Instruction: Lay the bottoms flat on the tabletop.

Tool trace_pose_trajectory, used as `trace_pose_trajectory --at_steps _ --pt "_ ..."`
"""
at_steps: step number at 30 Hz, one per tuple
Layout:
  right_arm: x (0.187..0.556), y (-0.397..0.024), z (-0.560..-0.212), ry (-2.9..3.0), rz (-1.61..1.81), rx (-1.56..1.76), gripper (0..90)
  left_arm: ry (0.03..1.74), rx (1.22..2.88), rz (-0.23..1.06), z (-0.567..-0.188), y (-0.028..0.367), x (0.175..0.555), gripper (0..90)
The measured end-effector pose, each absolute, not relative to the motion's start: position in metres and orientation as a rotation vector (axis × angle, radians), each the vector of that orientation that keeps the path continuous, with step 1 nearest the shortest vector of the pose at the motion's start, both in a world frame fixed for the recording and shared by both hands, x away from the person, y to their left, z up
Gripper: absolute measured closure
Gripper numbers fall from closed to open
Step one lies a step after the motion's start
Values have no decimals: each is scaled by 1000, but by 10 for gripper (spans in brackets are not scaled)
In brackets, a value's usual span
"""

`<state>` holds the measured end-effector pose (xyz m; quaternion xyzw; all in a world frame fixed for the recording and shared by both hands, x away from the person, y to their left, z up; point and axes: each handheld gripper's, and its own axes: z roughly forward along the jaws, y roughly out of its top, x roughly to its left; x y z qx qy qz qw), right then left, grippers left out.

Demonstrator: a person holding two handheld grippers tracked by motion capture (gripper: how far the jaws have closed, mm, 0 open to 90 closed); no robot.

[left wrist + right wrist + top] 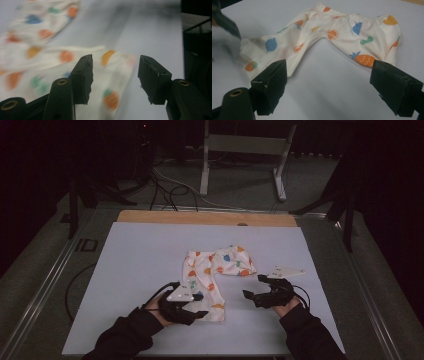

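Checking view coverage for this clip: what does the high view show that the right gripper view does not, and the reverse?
High view alone: both forearms, the right gripper from outside with its grey plate, the wooden table edge, and floor cables beyond.

Right gripper view alone: its own black fingers up close, standing apart over bare tabletop with nothing between them, and clear print detail such as a pineapple and a strawberry.

Both: the small fruit-print trousers lying on the white tabletop, and the left gripper at one leg's cuff, blurred in the gripper view.
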<state>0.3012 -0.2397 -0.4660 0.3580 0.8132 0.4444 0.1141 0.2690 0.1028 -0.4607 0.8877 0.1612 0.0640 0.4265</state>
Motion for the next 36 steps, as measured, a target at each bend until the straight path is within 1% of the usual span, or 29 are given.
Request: trace_pose_trajectory --at_steps 3,7,14,22,25,28,29,30,32,33,36 --pt "302 -239 -467 2389 1302 1054 144 436 2197 160 -462 123 268 469" --pt "302 -237 -467 2395 1297 1048 144 436 2203 135 -474 136 261 470" --pt "302 -236 -468 2404 1292 1042 144 394 2271 103 -494 138 256 505" --pt "302 -236 -468 2409 1299 1047 144 372 2385 77 -514 132 268 507" --pt "302 -236 -468 2408 1298 1049 144 390 2359 60 -516 135 272 593" --pt "303 -236 -469 2405 1306 1053 144 399 2355 113 -517 137 273 700" --pt "303 -236 -468 2405 1306 1055 145 404 2354 133 -517 137 272 764" --pt "302 -237 -468 2406 1302 1052 144 392 2362 161 -517 137 272 805" --pt "302 -236 -467 2404 1307 1046 144 384 2368 185 -516 136 270 871" --pt "302 -237 -467 2404 1307 1047 144 379 2369 184 -516 136 269 890" --pt "302 -237 -467 2404 1310 1045 144 347 2389 197 -513 136 264 898"
